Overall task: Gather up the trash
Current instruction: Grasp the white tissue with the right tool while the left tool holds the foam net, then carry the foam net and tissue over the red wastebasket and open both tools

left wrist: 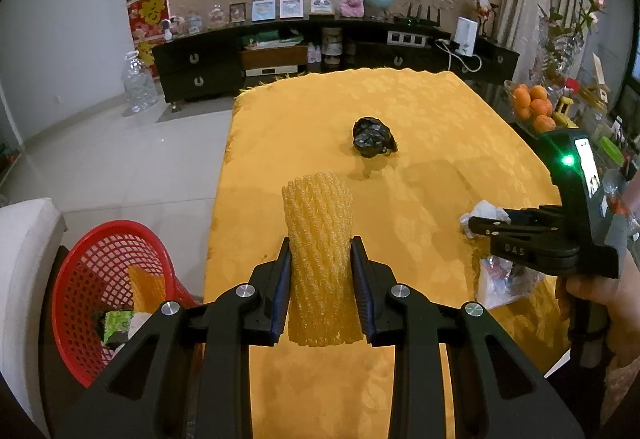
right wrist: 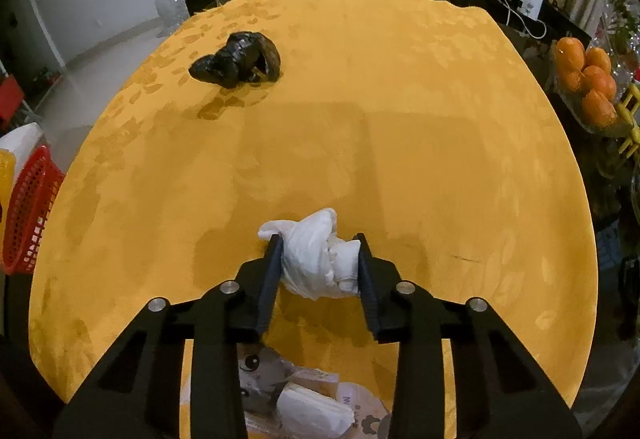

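Note:
My left gripper is shut on a yellow foam fruit net, held upright above the near part of the yellow-clothed table. On the right side of the table, my right gripper is shut on a crumpled white wad that rests at cloth level. The left wrist view shows that gripper from the side, with the wad at its tips. A crumpled black bag lies alone farther back on the table. The red mesh basket sits off the table's left edge and holds another foam net and wrappers.
A clear printed packet with white contents lies on the cloth under my right gripper. A bowl of oranges stands past the table's right edge. A dark sideboard runs along the far wall, and the tiled floor lies to the left.

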The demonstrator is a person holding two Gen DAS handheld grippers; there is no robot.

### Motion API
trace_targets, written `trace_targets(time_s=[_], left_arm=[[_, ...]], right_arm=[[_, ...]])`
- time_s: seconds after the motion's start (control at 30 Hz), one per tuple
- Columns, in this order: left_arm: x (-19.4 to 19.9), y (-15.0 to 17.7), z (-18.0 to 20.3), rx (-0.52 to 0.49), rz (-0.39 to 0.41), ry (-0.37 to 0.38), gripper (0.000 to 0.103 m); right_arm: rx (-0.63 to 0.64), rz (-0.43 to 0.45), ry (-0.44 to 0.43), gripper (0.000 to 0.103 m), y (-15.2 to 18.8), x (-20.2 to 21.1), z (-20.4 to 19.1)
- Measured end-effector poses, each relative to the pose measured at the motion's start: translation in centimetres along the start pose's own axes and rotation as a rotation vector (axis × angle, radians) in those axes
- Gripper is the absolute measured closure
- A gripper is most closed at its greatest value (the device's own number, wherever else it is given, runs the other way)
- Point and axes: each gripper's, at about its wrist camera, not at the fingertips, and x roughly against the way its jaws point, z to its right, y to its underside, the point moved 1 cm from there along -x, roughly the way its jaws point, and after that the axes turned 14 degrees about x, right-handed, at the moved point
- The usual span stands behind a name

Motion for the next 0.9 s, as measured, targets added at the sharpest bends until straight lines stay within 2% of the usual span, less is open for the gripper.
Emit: trace_targets(time_s=[0.23,0.5,0.9], left_arm=[[0.2,-0.4,-0.5,0.019,0.016,-0.009,0.076],[1.1,-1.1,-0.4,0.015,0.075,-0.044,0.076],[4.2,-3.7,-2.6,0.078,0.183,-0.072,0.076]], right_arm=[[0.008,0.086,0.024,0.069,-0.7,2.4,-0.5],[0.032,0.199,0.067,0.069,-2.0,5.8,-1.5],[0.053,0.344,0.044,0.069,-4.2,11.0,-4.0]])
